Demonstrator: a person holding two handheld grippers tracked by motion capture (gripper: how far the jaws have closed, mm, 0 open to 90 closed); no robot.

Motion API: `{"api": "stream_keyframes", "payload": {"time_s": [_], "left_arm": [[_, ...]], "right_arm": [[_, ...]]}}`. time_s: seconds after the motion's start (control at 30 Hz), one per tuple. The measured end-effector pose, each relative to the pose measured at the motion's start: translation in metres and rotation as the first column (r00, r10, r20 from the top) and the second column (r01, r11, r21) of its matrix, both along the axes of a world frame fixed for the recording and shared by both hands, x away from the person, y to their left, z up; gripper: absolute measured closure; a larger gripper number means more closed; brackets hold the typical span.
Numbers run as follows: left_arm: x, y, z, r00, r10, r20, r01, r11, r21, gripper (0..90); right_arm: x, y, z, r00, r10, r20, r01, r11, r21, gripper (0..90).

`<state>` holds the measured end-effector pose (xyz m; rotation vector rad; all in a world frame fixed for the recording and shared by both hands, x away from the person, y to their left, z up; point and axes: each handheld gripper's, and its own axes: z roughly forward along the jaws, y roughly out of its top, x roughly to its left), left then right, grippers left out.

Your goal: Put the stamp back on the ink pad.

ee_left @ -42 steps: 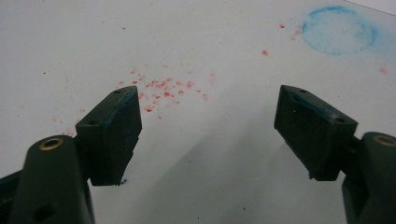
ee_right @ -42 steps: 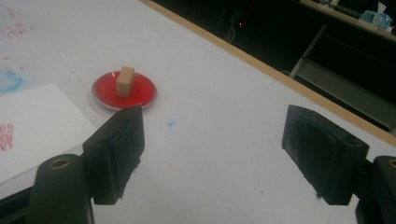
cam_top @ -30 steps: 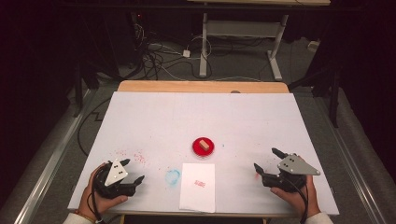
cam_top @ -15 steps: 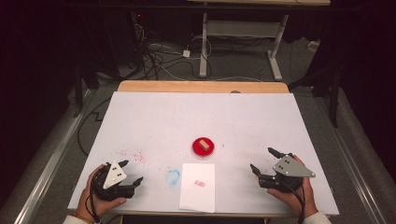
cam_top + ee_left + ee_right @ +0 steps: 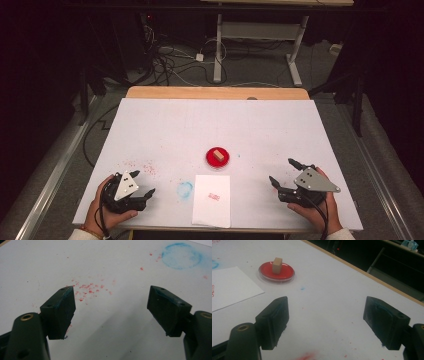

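A small wooden block (image 5: 218, 154) stands in a red round dish (image 5: 218, 162) at mid-table; the right gripper view shows the block (image 5: 277, 265) upright in the dish (image 5: 287, 273), ahead and to the left of the jaws. A white paper sheet (image 5: 212, 210) with a small red mark (image 5: 214, 196) lies near the front edge. My left gripper (image 5: 143, 182) rests open at the front left over red specks (image 5: 87, 288), nothing between its jaws (image 5: 111, 305). My right gripper (image 5: 281, 170) is open at the front right, empty (image 5: 325, 317).
A blue ring stain (image 5: 185, 189) marks the white table cover (image 5: 215, 125) left of the sheet, also ahead of the left gripper (image 5: 181, 255). A wooden table edge (image 5: 215, 93) runs along the far side. Cables and desk legs (image 5: 218, 45) lie on the floor beyond.
My right gripper has shifted slightly to the left, still open. The left gripper has barely moved.
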<state>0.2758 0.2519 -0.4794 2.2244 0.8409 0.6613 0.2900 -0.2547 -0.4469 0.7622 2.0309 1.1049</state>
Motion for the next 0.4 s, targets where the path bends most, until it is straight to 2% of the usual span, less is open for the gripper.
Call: {"api": "stream_keyframes", "payload": {"time_s": [0.4], "left_arm": [[0.0009,0.0032,-0.0017,0.9999,0.008,-0.009,-0.008,0.9999,-0.010,22.2]], "right_arm": [[0.0041,0.0034,-0.0032,0.9999,0.000,-0.013,0.000,1.000,-0.016,21.4]]}}
